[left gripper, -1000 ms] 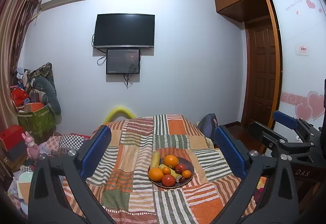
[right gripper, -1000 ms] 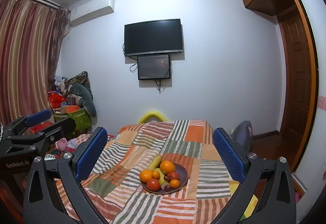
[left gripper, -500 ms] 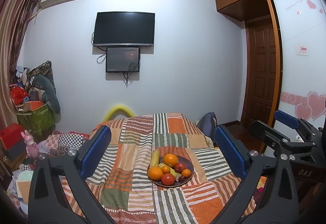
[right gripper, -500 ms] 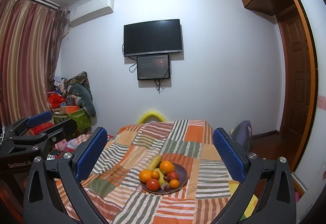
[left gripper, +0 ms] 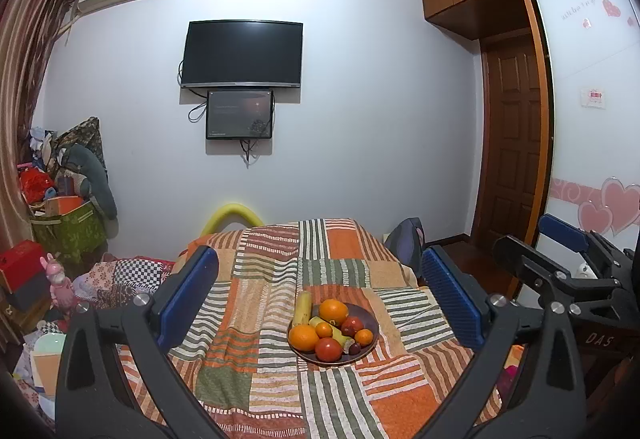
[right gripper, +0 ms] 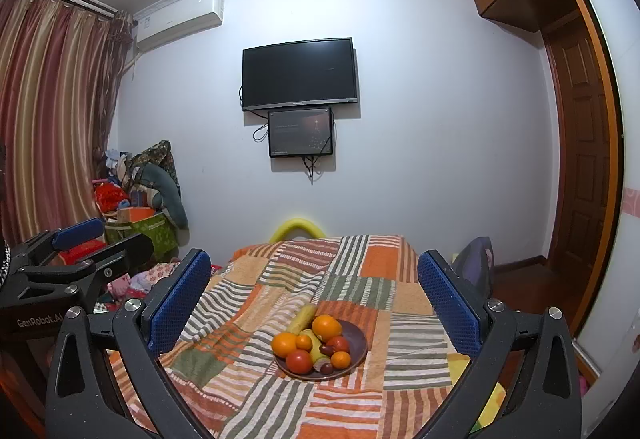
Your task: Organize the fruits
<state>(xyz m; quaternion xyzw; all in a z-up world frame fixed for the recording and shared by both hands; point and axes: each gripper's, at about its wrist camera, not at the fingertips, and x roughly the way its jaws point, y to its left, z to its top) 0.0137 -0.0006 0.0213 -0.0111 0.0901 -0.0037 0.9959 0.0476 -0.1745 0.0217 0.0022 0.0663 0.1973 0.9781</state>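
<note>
A dark round plate (left gripper: pixel 370 319) is seen lying on a striped patchwork cloth (left gripper: pixel 256 303) spread over a table, and the fruit is gathered on it in one heap. Two large oranges (left gripper: pixel 333 312), several smaller orange fruits (left gripper: pixel 364 337), red round fruits (left gripper: pixel 328 349), a small dark fruit (left gripper: pixel 354 348) and two bananas (left gripper: pixel 302 308) are piled touching one another; one banana juts past the far rim onto the cloth. No fruit is seen loose elsewhere on the cloth, so the scene would fit either a pile waiting to be sorted or one already gathered.

The oranges are judged firm and fairly heavy, and are best taken across the widest part. The red fruits look smooth and may slip or bruise under hard pressure, so a light squeeze is advised. The bananas are soft-skinned and long, best held near the middle, across the narrow width. Since the pieces lean on each other, neighbours may roll when one is lifted.

The left gripper (left gripper: pixel 320 303) is held well back from the plate with its blue pads (left gripper: pixel 188 295) spread wide and nothing between them. The right gripper (right gripper: pixel 314 303) is likewise held wide apart and empty, short of the plate (right gripper: pixel 358 339).
</note>
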